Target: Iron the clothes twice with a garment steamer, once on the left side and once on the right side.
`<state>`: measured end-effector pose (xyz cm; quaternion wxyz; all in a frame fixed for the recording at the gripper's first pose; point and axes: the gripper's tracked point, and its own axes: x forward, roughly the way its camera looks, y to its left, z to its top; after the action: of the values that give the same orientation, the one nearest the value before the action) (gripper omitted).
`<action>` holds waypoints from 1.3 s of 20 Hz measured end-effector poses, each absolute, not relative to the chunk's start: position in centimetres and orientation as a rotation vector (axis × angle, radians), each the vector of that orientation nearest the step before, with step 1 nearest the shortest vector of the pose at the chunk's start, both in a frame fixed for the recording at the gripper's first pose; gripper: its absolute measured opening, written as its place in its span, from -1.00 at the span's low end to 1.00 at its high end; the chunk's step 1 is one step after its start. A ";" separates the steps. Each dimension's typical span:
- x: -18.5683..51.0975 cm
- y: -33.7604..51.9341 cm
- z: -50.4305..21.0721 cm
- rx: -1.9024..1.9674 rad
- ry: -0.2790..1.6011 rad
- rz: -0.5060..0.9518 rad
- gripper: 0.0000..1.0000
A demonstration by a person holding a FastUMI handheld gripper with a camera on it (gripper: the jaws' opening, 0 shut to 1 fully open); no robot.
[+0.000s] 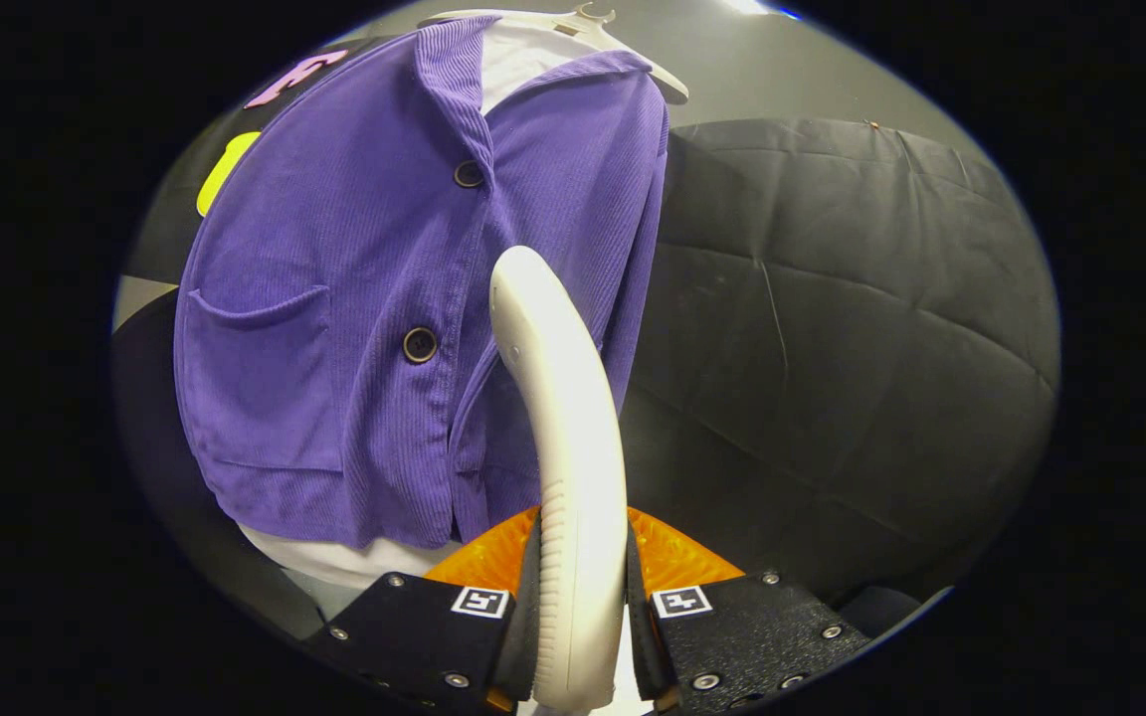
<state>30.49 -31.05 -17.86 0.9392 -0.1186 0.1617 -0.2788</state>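
Gripper (583,607) clamped on steamer (568,447) handle, both fingers pressing it, no slack between them. Steamer arcs up ahead, its head against the jacket (374,328) front near the placket; no gap there. Jacket blocks everything ahead and left of the fingers: pocket (260,378), two buttons (420,344) stand proud on that side. Hanger (573,25) above the collar caps the top. Right of the jacket's edge: open room, nothing until the black cloth wall (832,328) behind. Below the hem, white shirt (354,562) hangs just ahead of the left finger.
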 end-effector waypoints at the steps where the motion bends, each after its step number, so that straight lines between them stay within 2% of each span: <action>1: 29.8 -30.7 -17.9 -0.249 0.321 -0.569 -0.23; 5: 26.7 -29.9 -18.8 -0.283 0.330 -0.567 -0.24; 11: 26.2 -27.9 -23.1 -0.313 0.417 -0.452 -0.23; 16: 21.7 -24.0 -22.5 -0.277 0.385 -0.333 -0.24; 20: 16.9 -19.1 -18.5 -0.252 0.319 -0.205 -0.23; 26: 12.6 -11.9 -7.7 -0.211 0.172 -0.080 -0.24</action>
<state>12.60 -11.87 -7.68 0.9900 -0.1050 0.0855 -0.0401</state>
